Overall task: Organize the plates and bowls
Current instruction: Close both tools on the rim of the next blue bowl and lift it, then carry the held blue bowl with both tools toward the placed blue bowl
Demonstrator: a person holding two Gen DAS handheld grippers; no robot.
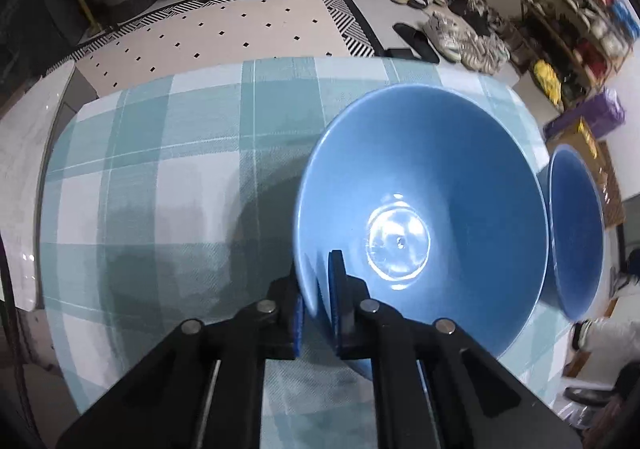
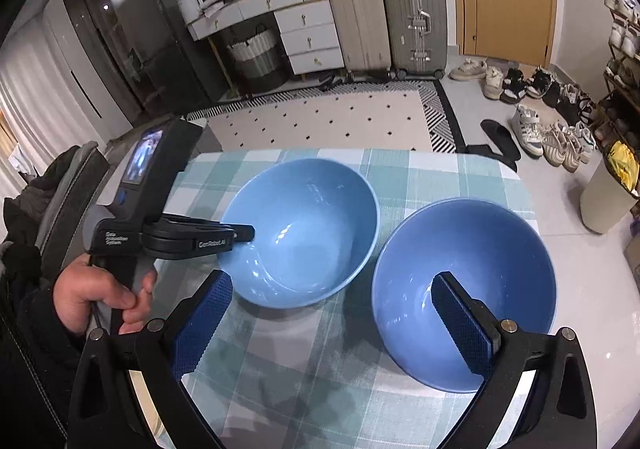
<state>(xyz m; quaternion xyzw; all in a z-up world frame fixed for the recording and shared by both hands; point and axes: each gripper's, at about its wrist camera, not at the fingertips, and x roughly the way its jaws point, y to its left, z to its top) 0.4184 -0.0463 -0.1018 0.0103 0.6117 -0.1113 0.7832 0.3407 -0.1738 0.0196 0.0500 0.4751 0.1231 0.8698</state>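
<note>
Two blue bowls sit on the checked tablecloth [image 2: 320, 369] that covers the surface, and neither has been stacked or moved into any tidy arrangement that the views show. No plates are visible in either camera, so whether plates have been dealt with cannot be told.

The left bowl [image 2: 300, 229] is the landmark here. The left claw [image 1: 318, 305] is clamped on this bowl's near rim, one pad outside the wall and one inside; in the right wrist view the same claw [image 2: 244, 235] reaches in from the side, held by the person's hand [image 2: 100, 301]. The bowl appears to rest on the cloth, though the left wrist view shows it slightly blurred, so whether it has begun to lift is unclear.

The right bowl [image 2: 464, 293] stands just beside the left bowl, their rims near each other but apart. The right claw [image 2: 332, 313] hangs above the cloth with its jaws spread wide, holding nothing; one pad [image 2: 460, 325] is over the right bowl's interior, the other pad [image 2: 200, 325] lies in front of the left bowl.

As a judgement, the work is at an early stage: one grip is made, none of the sorting is visibly finished. What seems left is to lift the left bowl and nest it into the right bowl, or the reverse, and then handle any plates lying out of view.
</note>
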